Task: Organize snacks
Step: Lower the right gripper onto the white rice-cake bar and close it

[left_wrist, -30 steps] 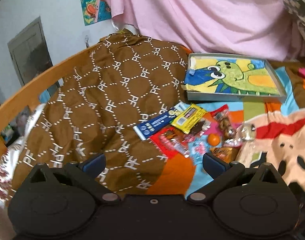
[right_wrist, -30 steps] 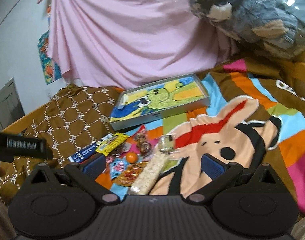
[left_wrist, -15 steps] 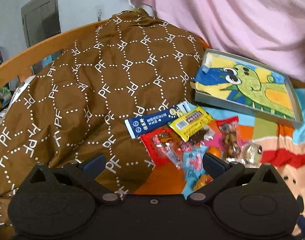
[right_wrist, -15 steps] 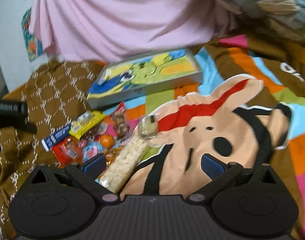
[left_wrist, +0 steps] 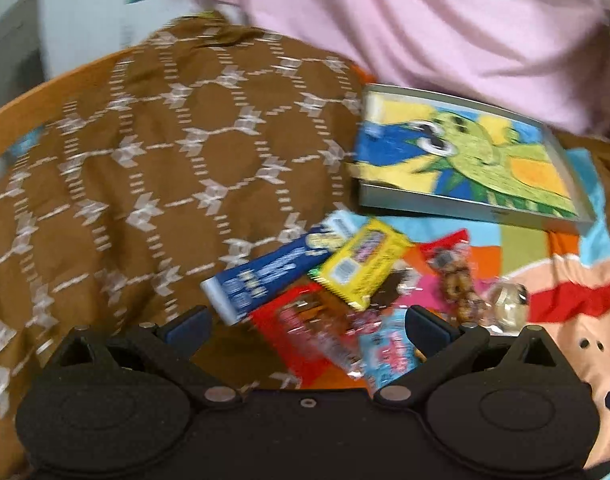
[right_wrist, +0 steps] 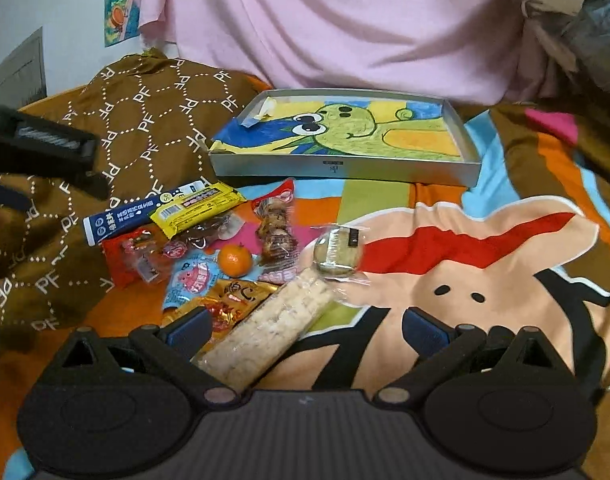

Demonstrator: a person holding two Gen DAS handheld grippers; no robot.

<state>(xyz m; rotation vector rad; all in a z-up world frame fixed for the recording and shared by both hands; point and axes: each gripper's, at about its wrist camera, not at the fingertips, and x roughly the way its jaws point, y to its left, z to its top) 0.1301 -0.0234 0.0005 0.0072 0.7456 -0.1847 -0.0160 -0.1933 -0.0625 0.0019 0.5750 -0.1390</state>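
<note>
Bed w/ multicolour cartoon-print blanket (right_wrist: 465, 264) and brown monogram quilt (right_wrist: 145, 120) at the left; shallow grey tray lined w/ green dinosaur drawing (right_wrist: 471, 168) sits at the back, nothing in it yet. Vs 1 s ago: both cams now lower and closer to the snack pile, left view motion-blurred, so approach phase; no snack moved, sorting not begun by my read. Pile lies just in front of tray: long pale rice-cracker pack (right_wrist: 265, 340), blue tube-shaped pack (left_wrist: 265, 276), yellow wrapper bar (left_wrist: 361, 268), red packet (left_wrist: 301, 328), small orange mandarin (right_wrist: 235, 259), round clear-wrapped cookie (right_wrist: 337, 250). Left gripper (left_wrist: 307, 322): fingers wide apart, empty, red packet between them, contact unclear. Right gripper (right_wrist: 305, 326): wide apart, empty, straddling cracker pack's near end, not gripping.
</note>
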